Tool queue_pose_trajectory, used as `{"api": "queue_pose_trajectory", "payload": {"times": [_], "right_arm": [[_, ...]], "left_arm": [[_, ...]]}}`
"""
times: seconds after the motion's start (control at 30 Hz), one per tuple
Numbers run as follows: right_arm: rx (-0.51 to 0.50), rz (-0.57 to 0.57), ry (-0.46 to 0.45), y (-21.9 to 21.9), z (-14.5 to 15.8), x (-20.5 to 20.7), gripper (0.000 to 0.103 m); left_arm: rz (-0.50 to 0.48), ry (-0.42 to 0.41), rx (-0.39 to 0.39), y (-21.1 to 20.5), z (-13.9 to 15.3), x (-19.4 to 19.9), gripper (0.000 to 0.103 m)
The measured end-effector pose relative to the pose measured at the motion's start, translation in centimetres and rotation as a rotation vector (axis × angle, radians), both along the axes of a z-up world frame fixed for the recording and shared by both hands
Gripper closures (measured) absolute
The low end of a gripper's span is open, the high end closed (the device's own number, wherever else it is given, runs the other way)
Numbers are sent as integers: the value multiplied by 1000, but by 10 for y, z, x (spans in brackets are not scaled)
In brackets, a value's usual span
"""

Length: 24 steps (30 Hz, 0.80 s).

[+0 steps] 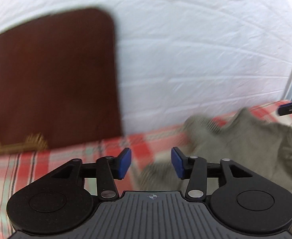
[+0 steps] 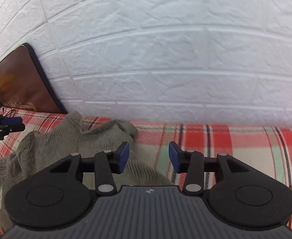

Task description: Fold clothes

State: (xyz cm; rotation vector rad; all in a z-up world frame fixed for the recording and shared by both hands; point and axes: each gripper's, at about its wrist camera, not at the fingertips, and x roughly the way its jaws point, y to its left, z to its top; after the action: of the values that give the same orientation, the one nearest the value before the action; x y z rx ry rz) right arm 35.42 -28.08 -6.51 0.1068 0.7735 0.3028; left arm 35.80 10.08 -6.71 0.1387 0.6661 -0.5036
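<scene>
On the red plaid bedcover (image 2: 215,139), just in front of the white brick-pattern wall (image 2: 166,59), lies one crumpled olive-grey ribbed garment (image 2: 52,145), unfolded and bunched into ridges. Left gripper (image 1: 151,162): jaws released, blue pads apart, nothing between them; it hovers above the bedcover with the garment just beside its right finger and spreading away to that side. Right gripper (image 2: 149,157): jaws likewise parted and empty; the garment lies under and beside its left finger, bare plaid under the other. Neither tool touches the cloth as far as can be seen. A dark brown cushion (image 2: 22,83) with a gold motif leans against the wall, beyond the garment on the left gripper's side. Left wrist view is motion-blurred.
</scene>
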Motion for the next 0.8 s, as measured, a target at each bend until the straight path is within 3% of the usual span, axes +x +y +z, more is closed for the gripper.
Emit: {"api": "queue_pose_trajectory", "payload": {"times": [0.13,0.23,0.37,0.5,0.53,0.57,0.6,0.67,0.8], "right_arm": [[20,18,56,17,-9,22,50],[23,9,91,29,-23,37,50],[105,11,144,36,-38,52,50],[105,6,172,44,-52,65,50],[109,4,179,46,-56,69,55],[115,18,186,48,-57,71,65],[122,33,192,50,-59,74,85],[136,92,100,57,-49,70,89],[186,216,-124,70,-20,60,89]], "left_arm": [[-23,15,-38,-30,0,13,36],[-61,40,2,-60,-12,25,33],[-94,100,90,-92,-36,43,33],[-86,157,67,-100,-56,54,31],[-79,175,46,-99,-59,57,37],[-73,191,23,-97,-60,58,54],[-68,194,3,-95,-61,58,87],[-68,147,-21,-88,-55,53,93],[-7,73,-80,-69,-35,50,95]]}}
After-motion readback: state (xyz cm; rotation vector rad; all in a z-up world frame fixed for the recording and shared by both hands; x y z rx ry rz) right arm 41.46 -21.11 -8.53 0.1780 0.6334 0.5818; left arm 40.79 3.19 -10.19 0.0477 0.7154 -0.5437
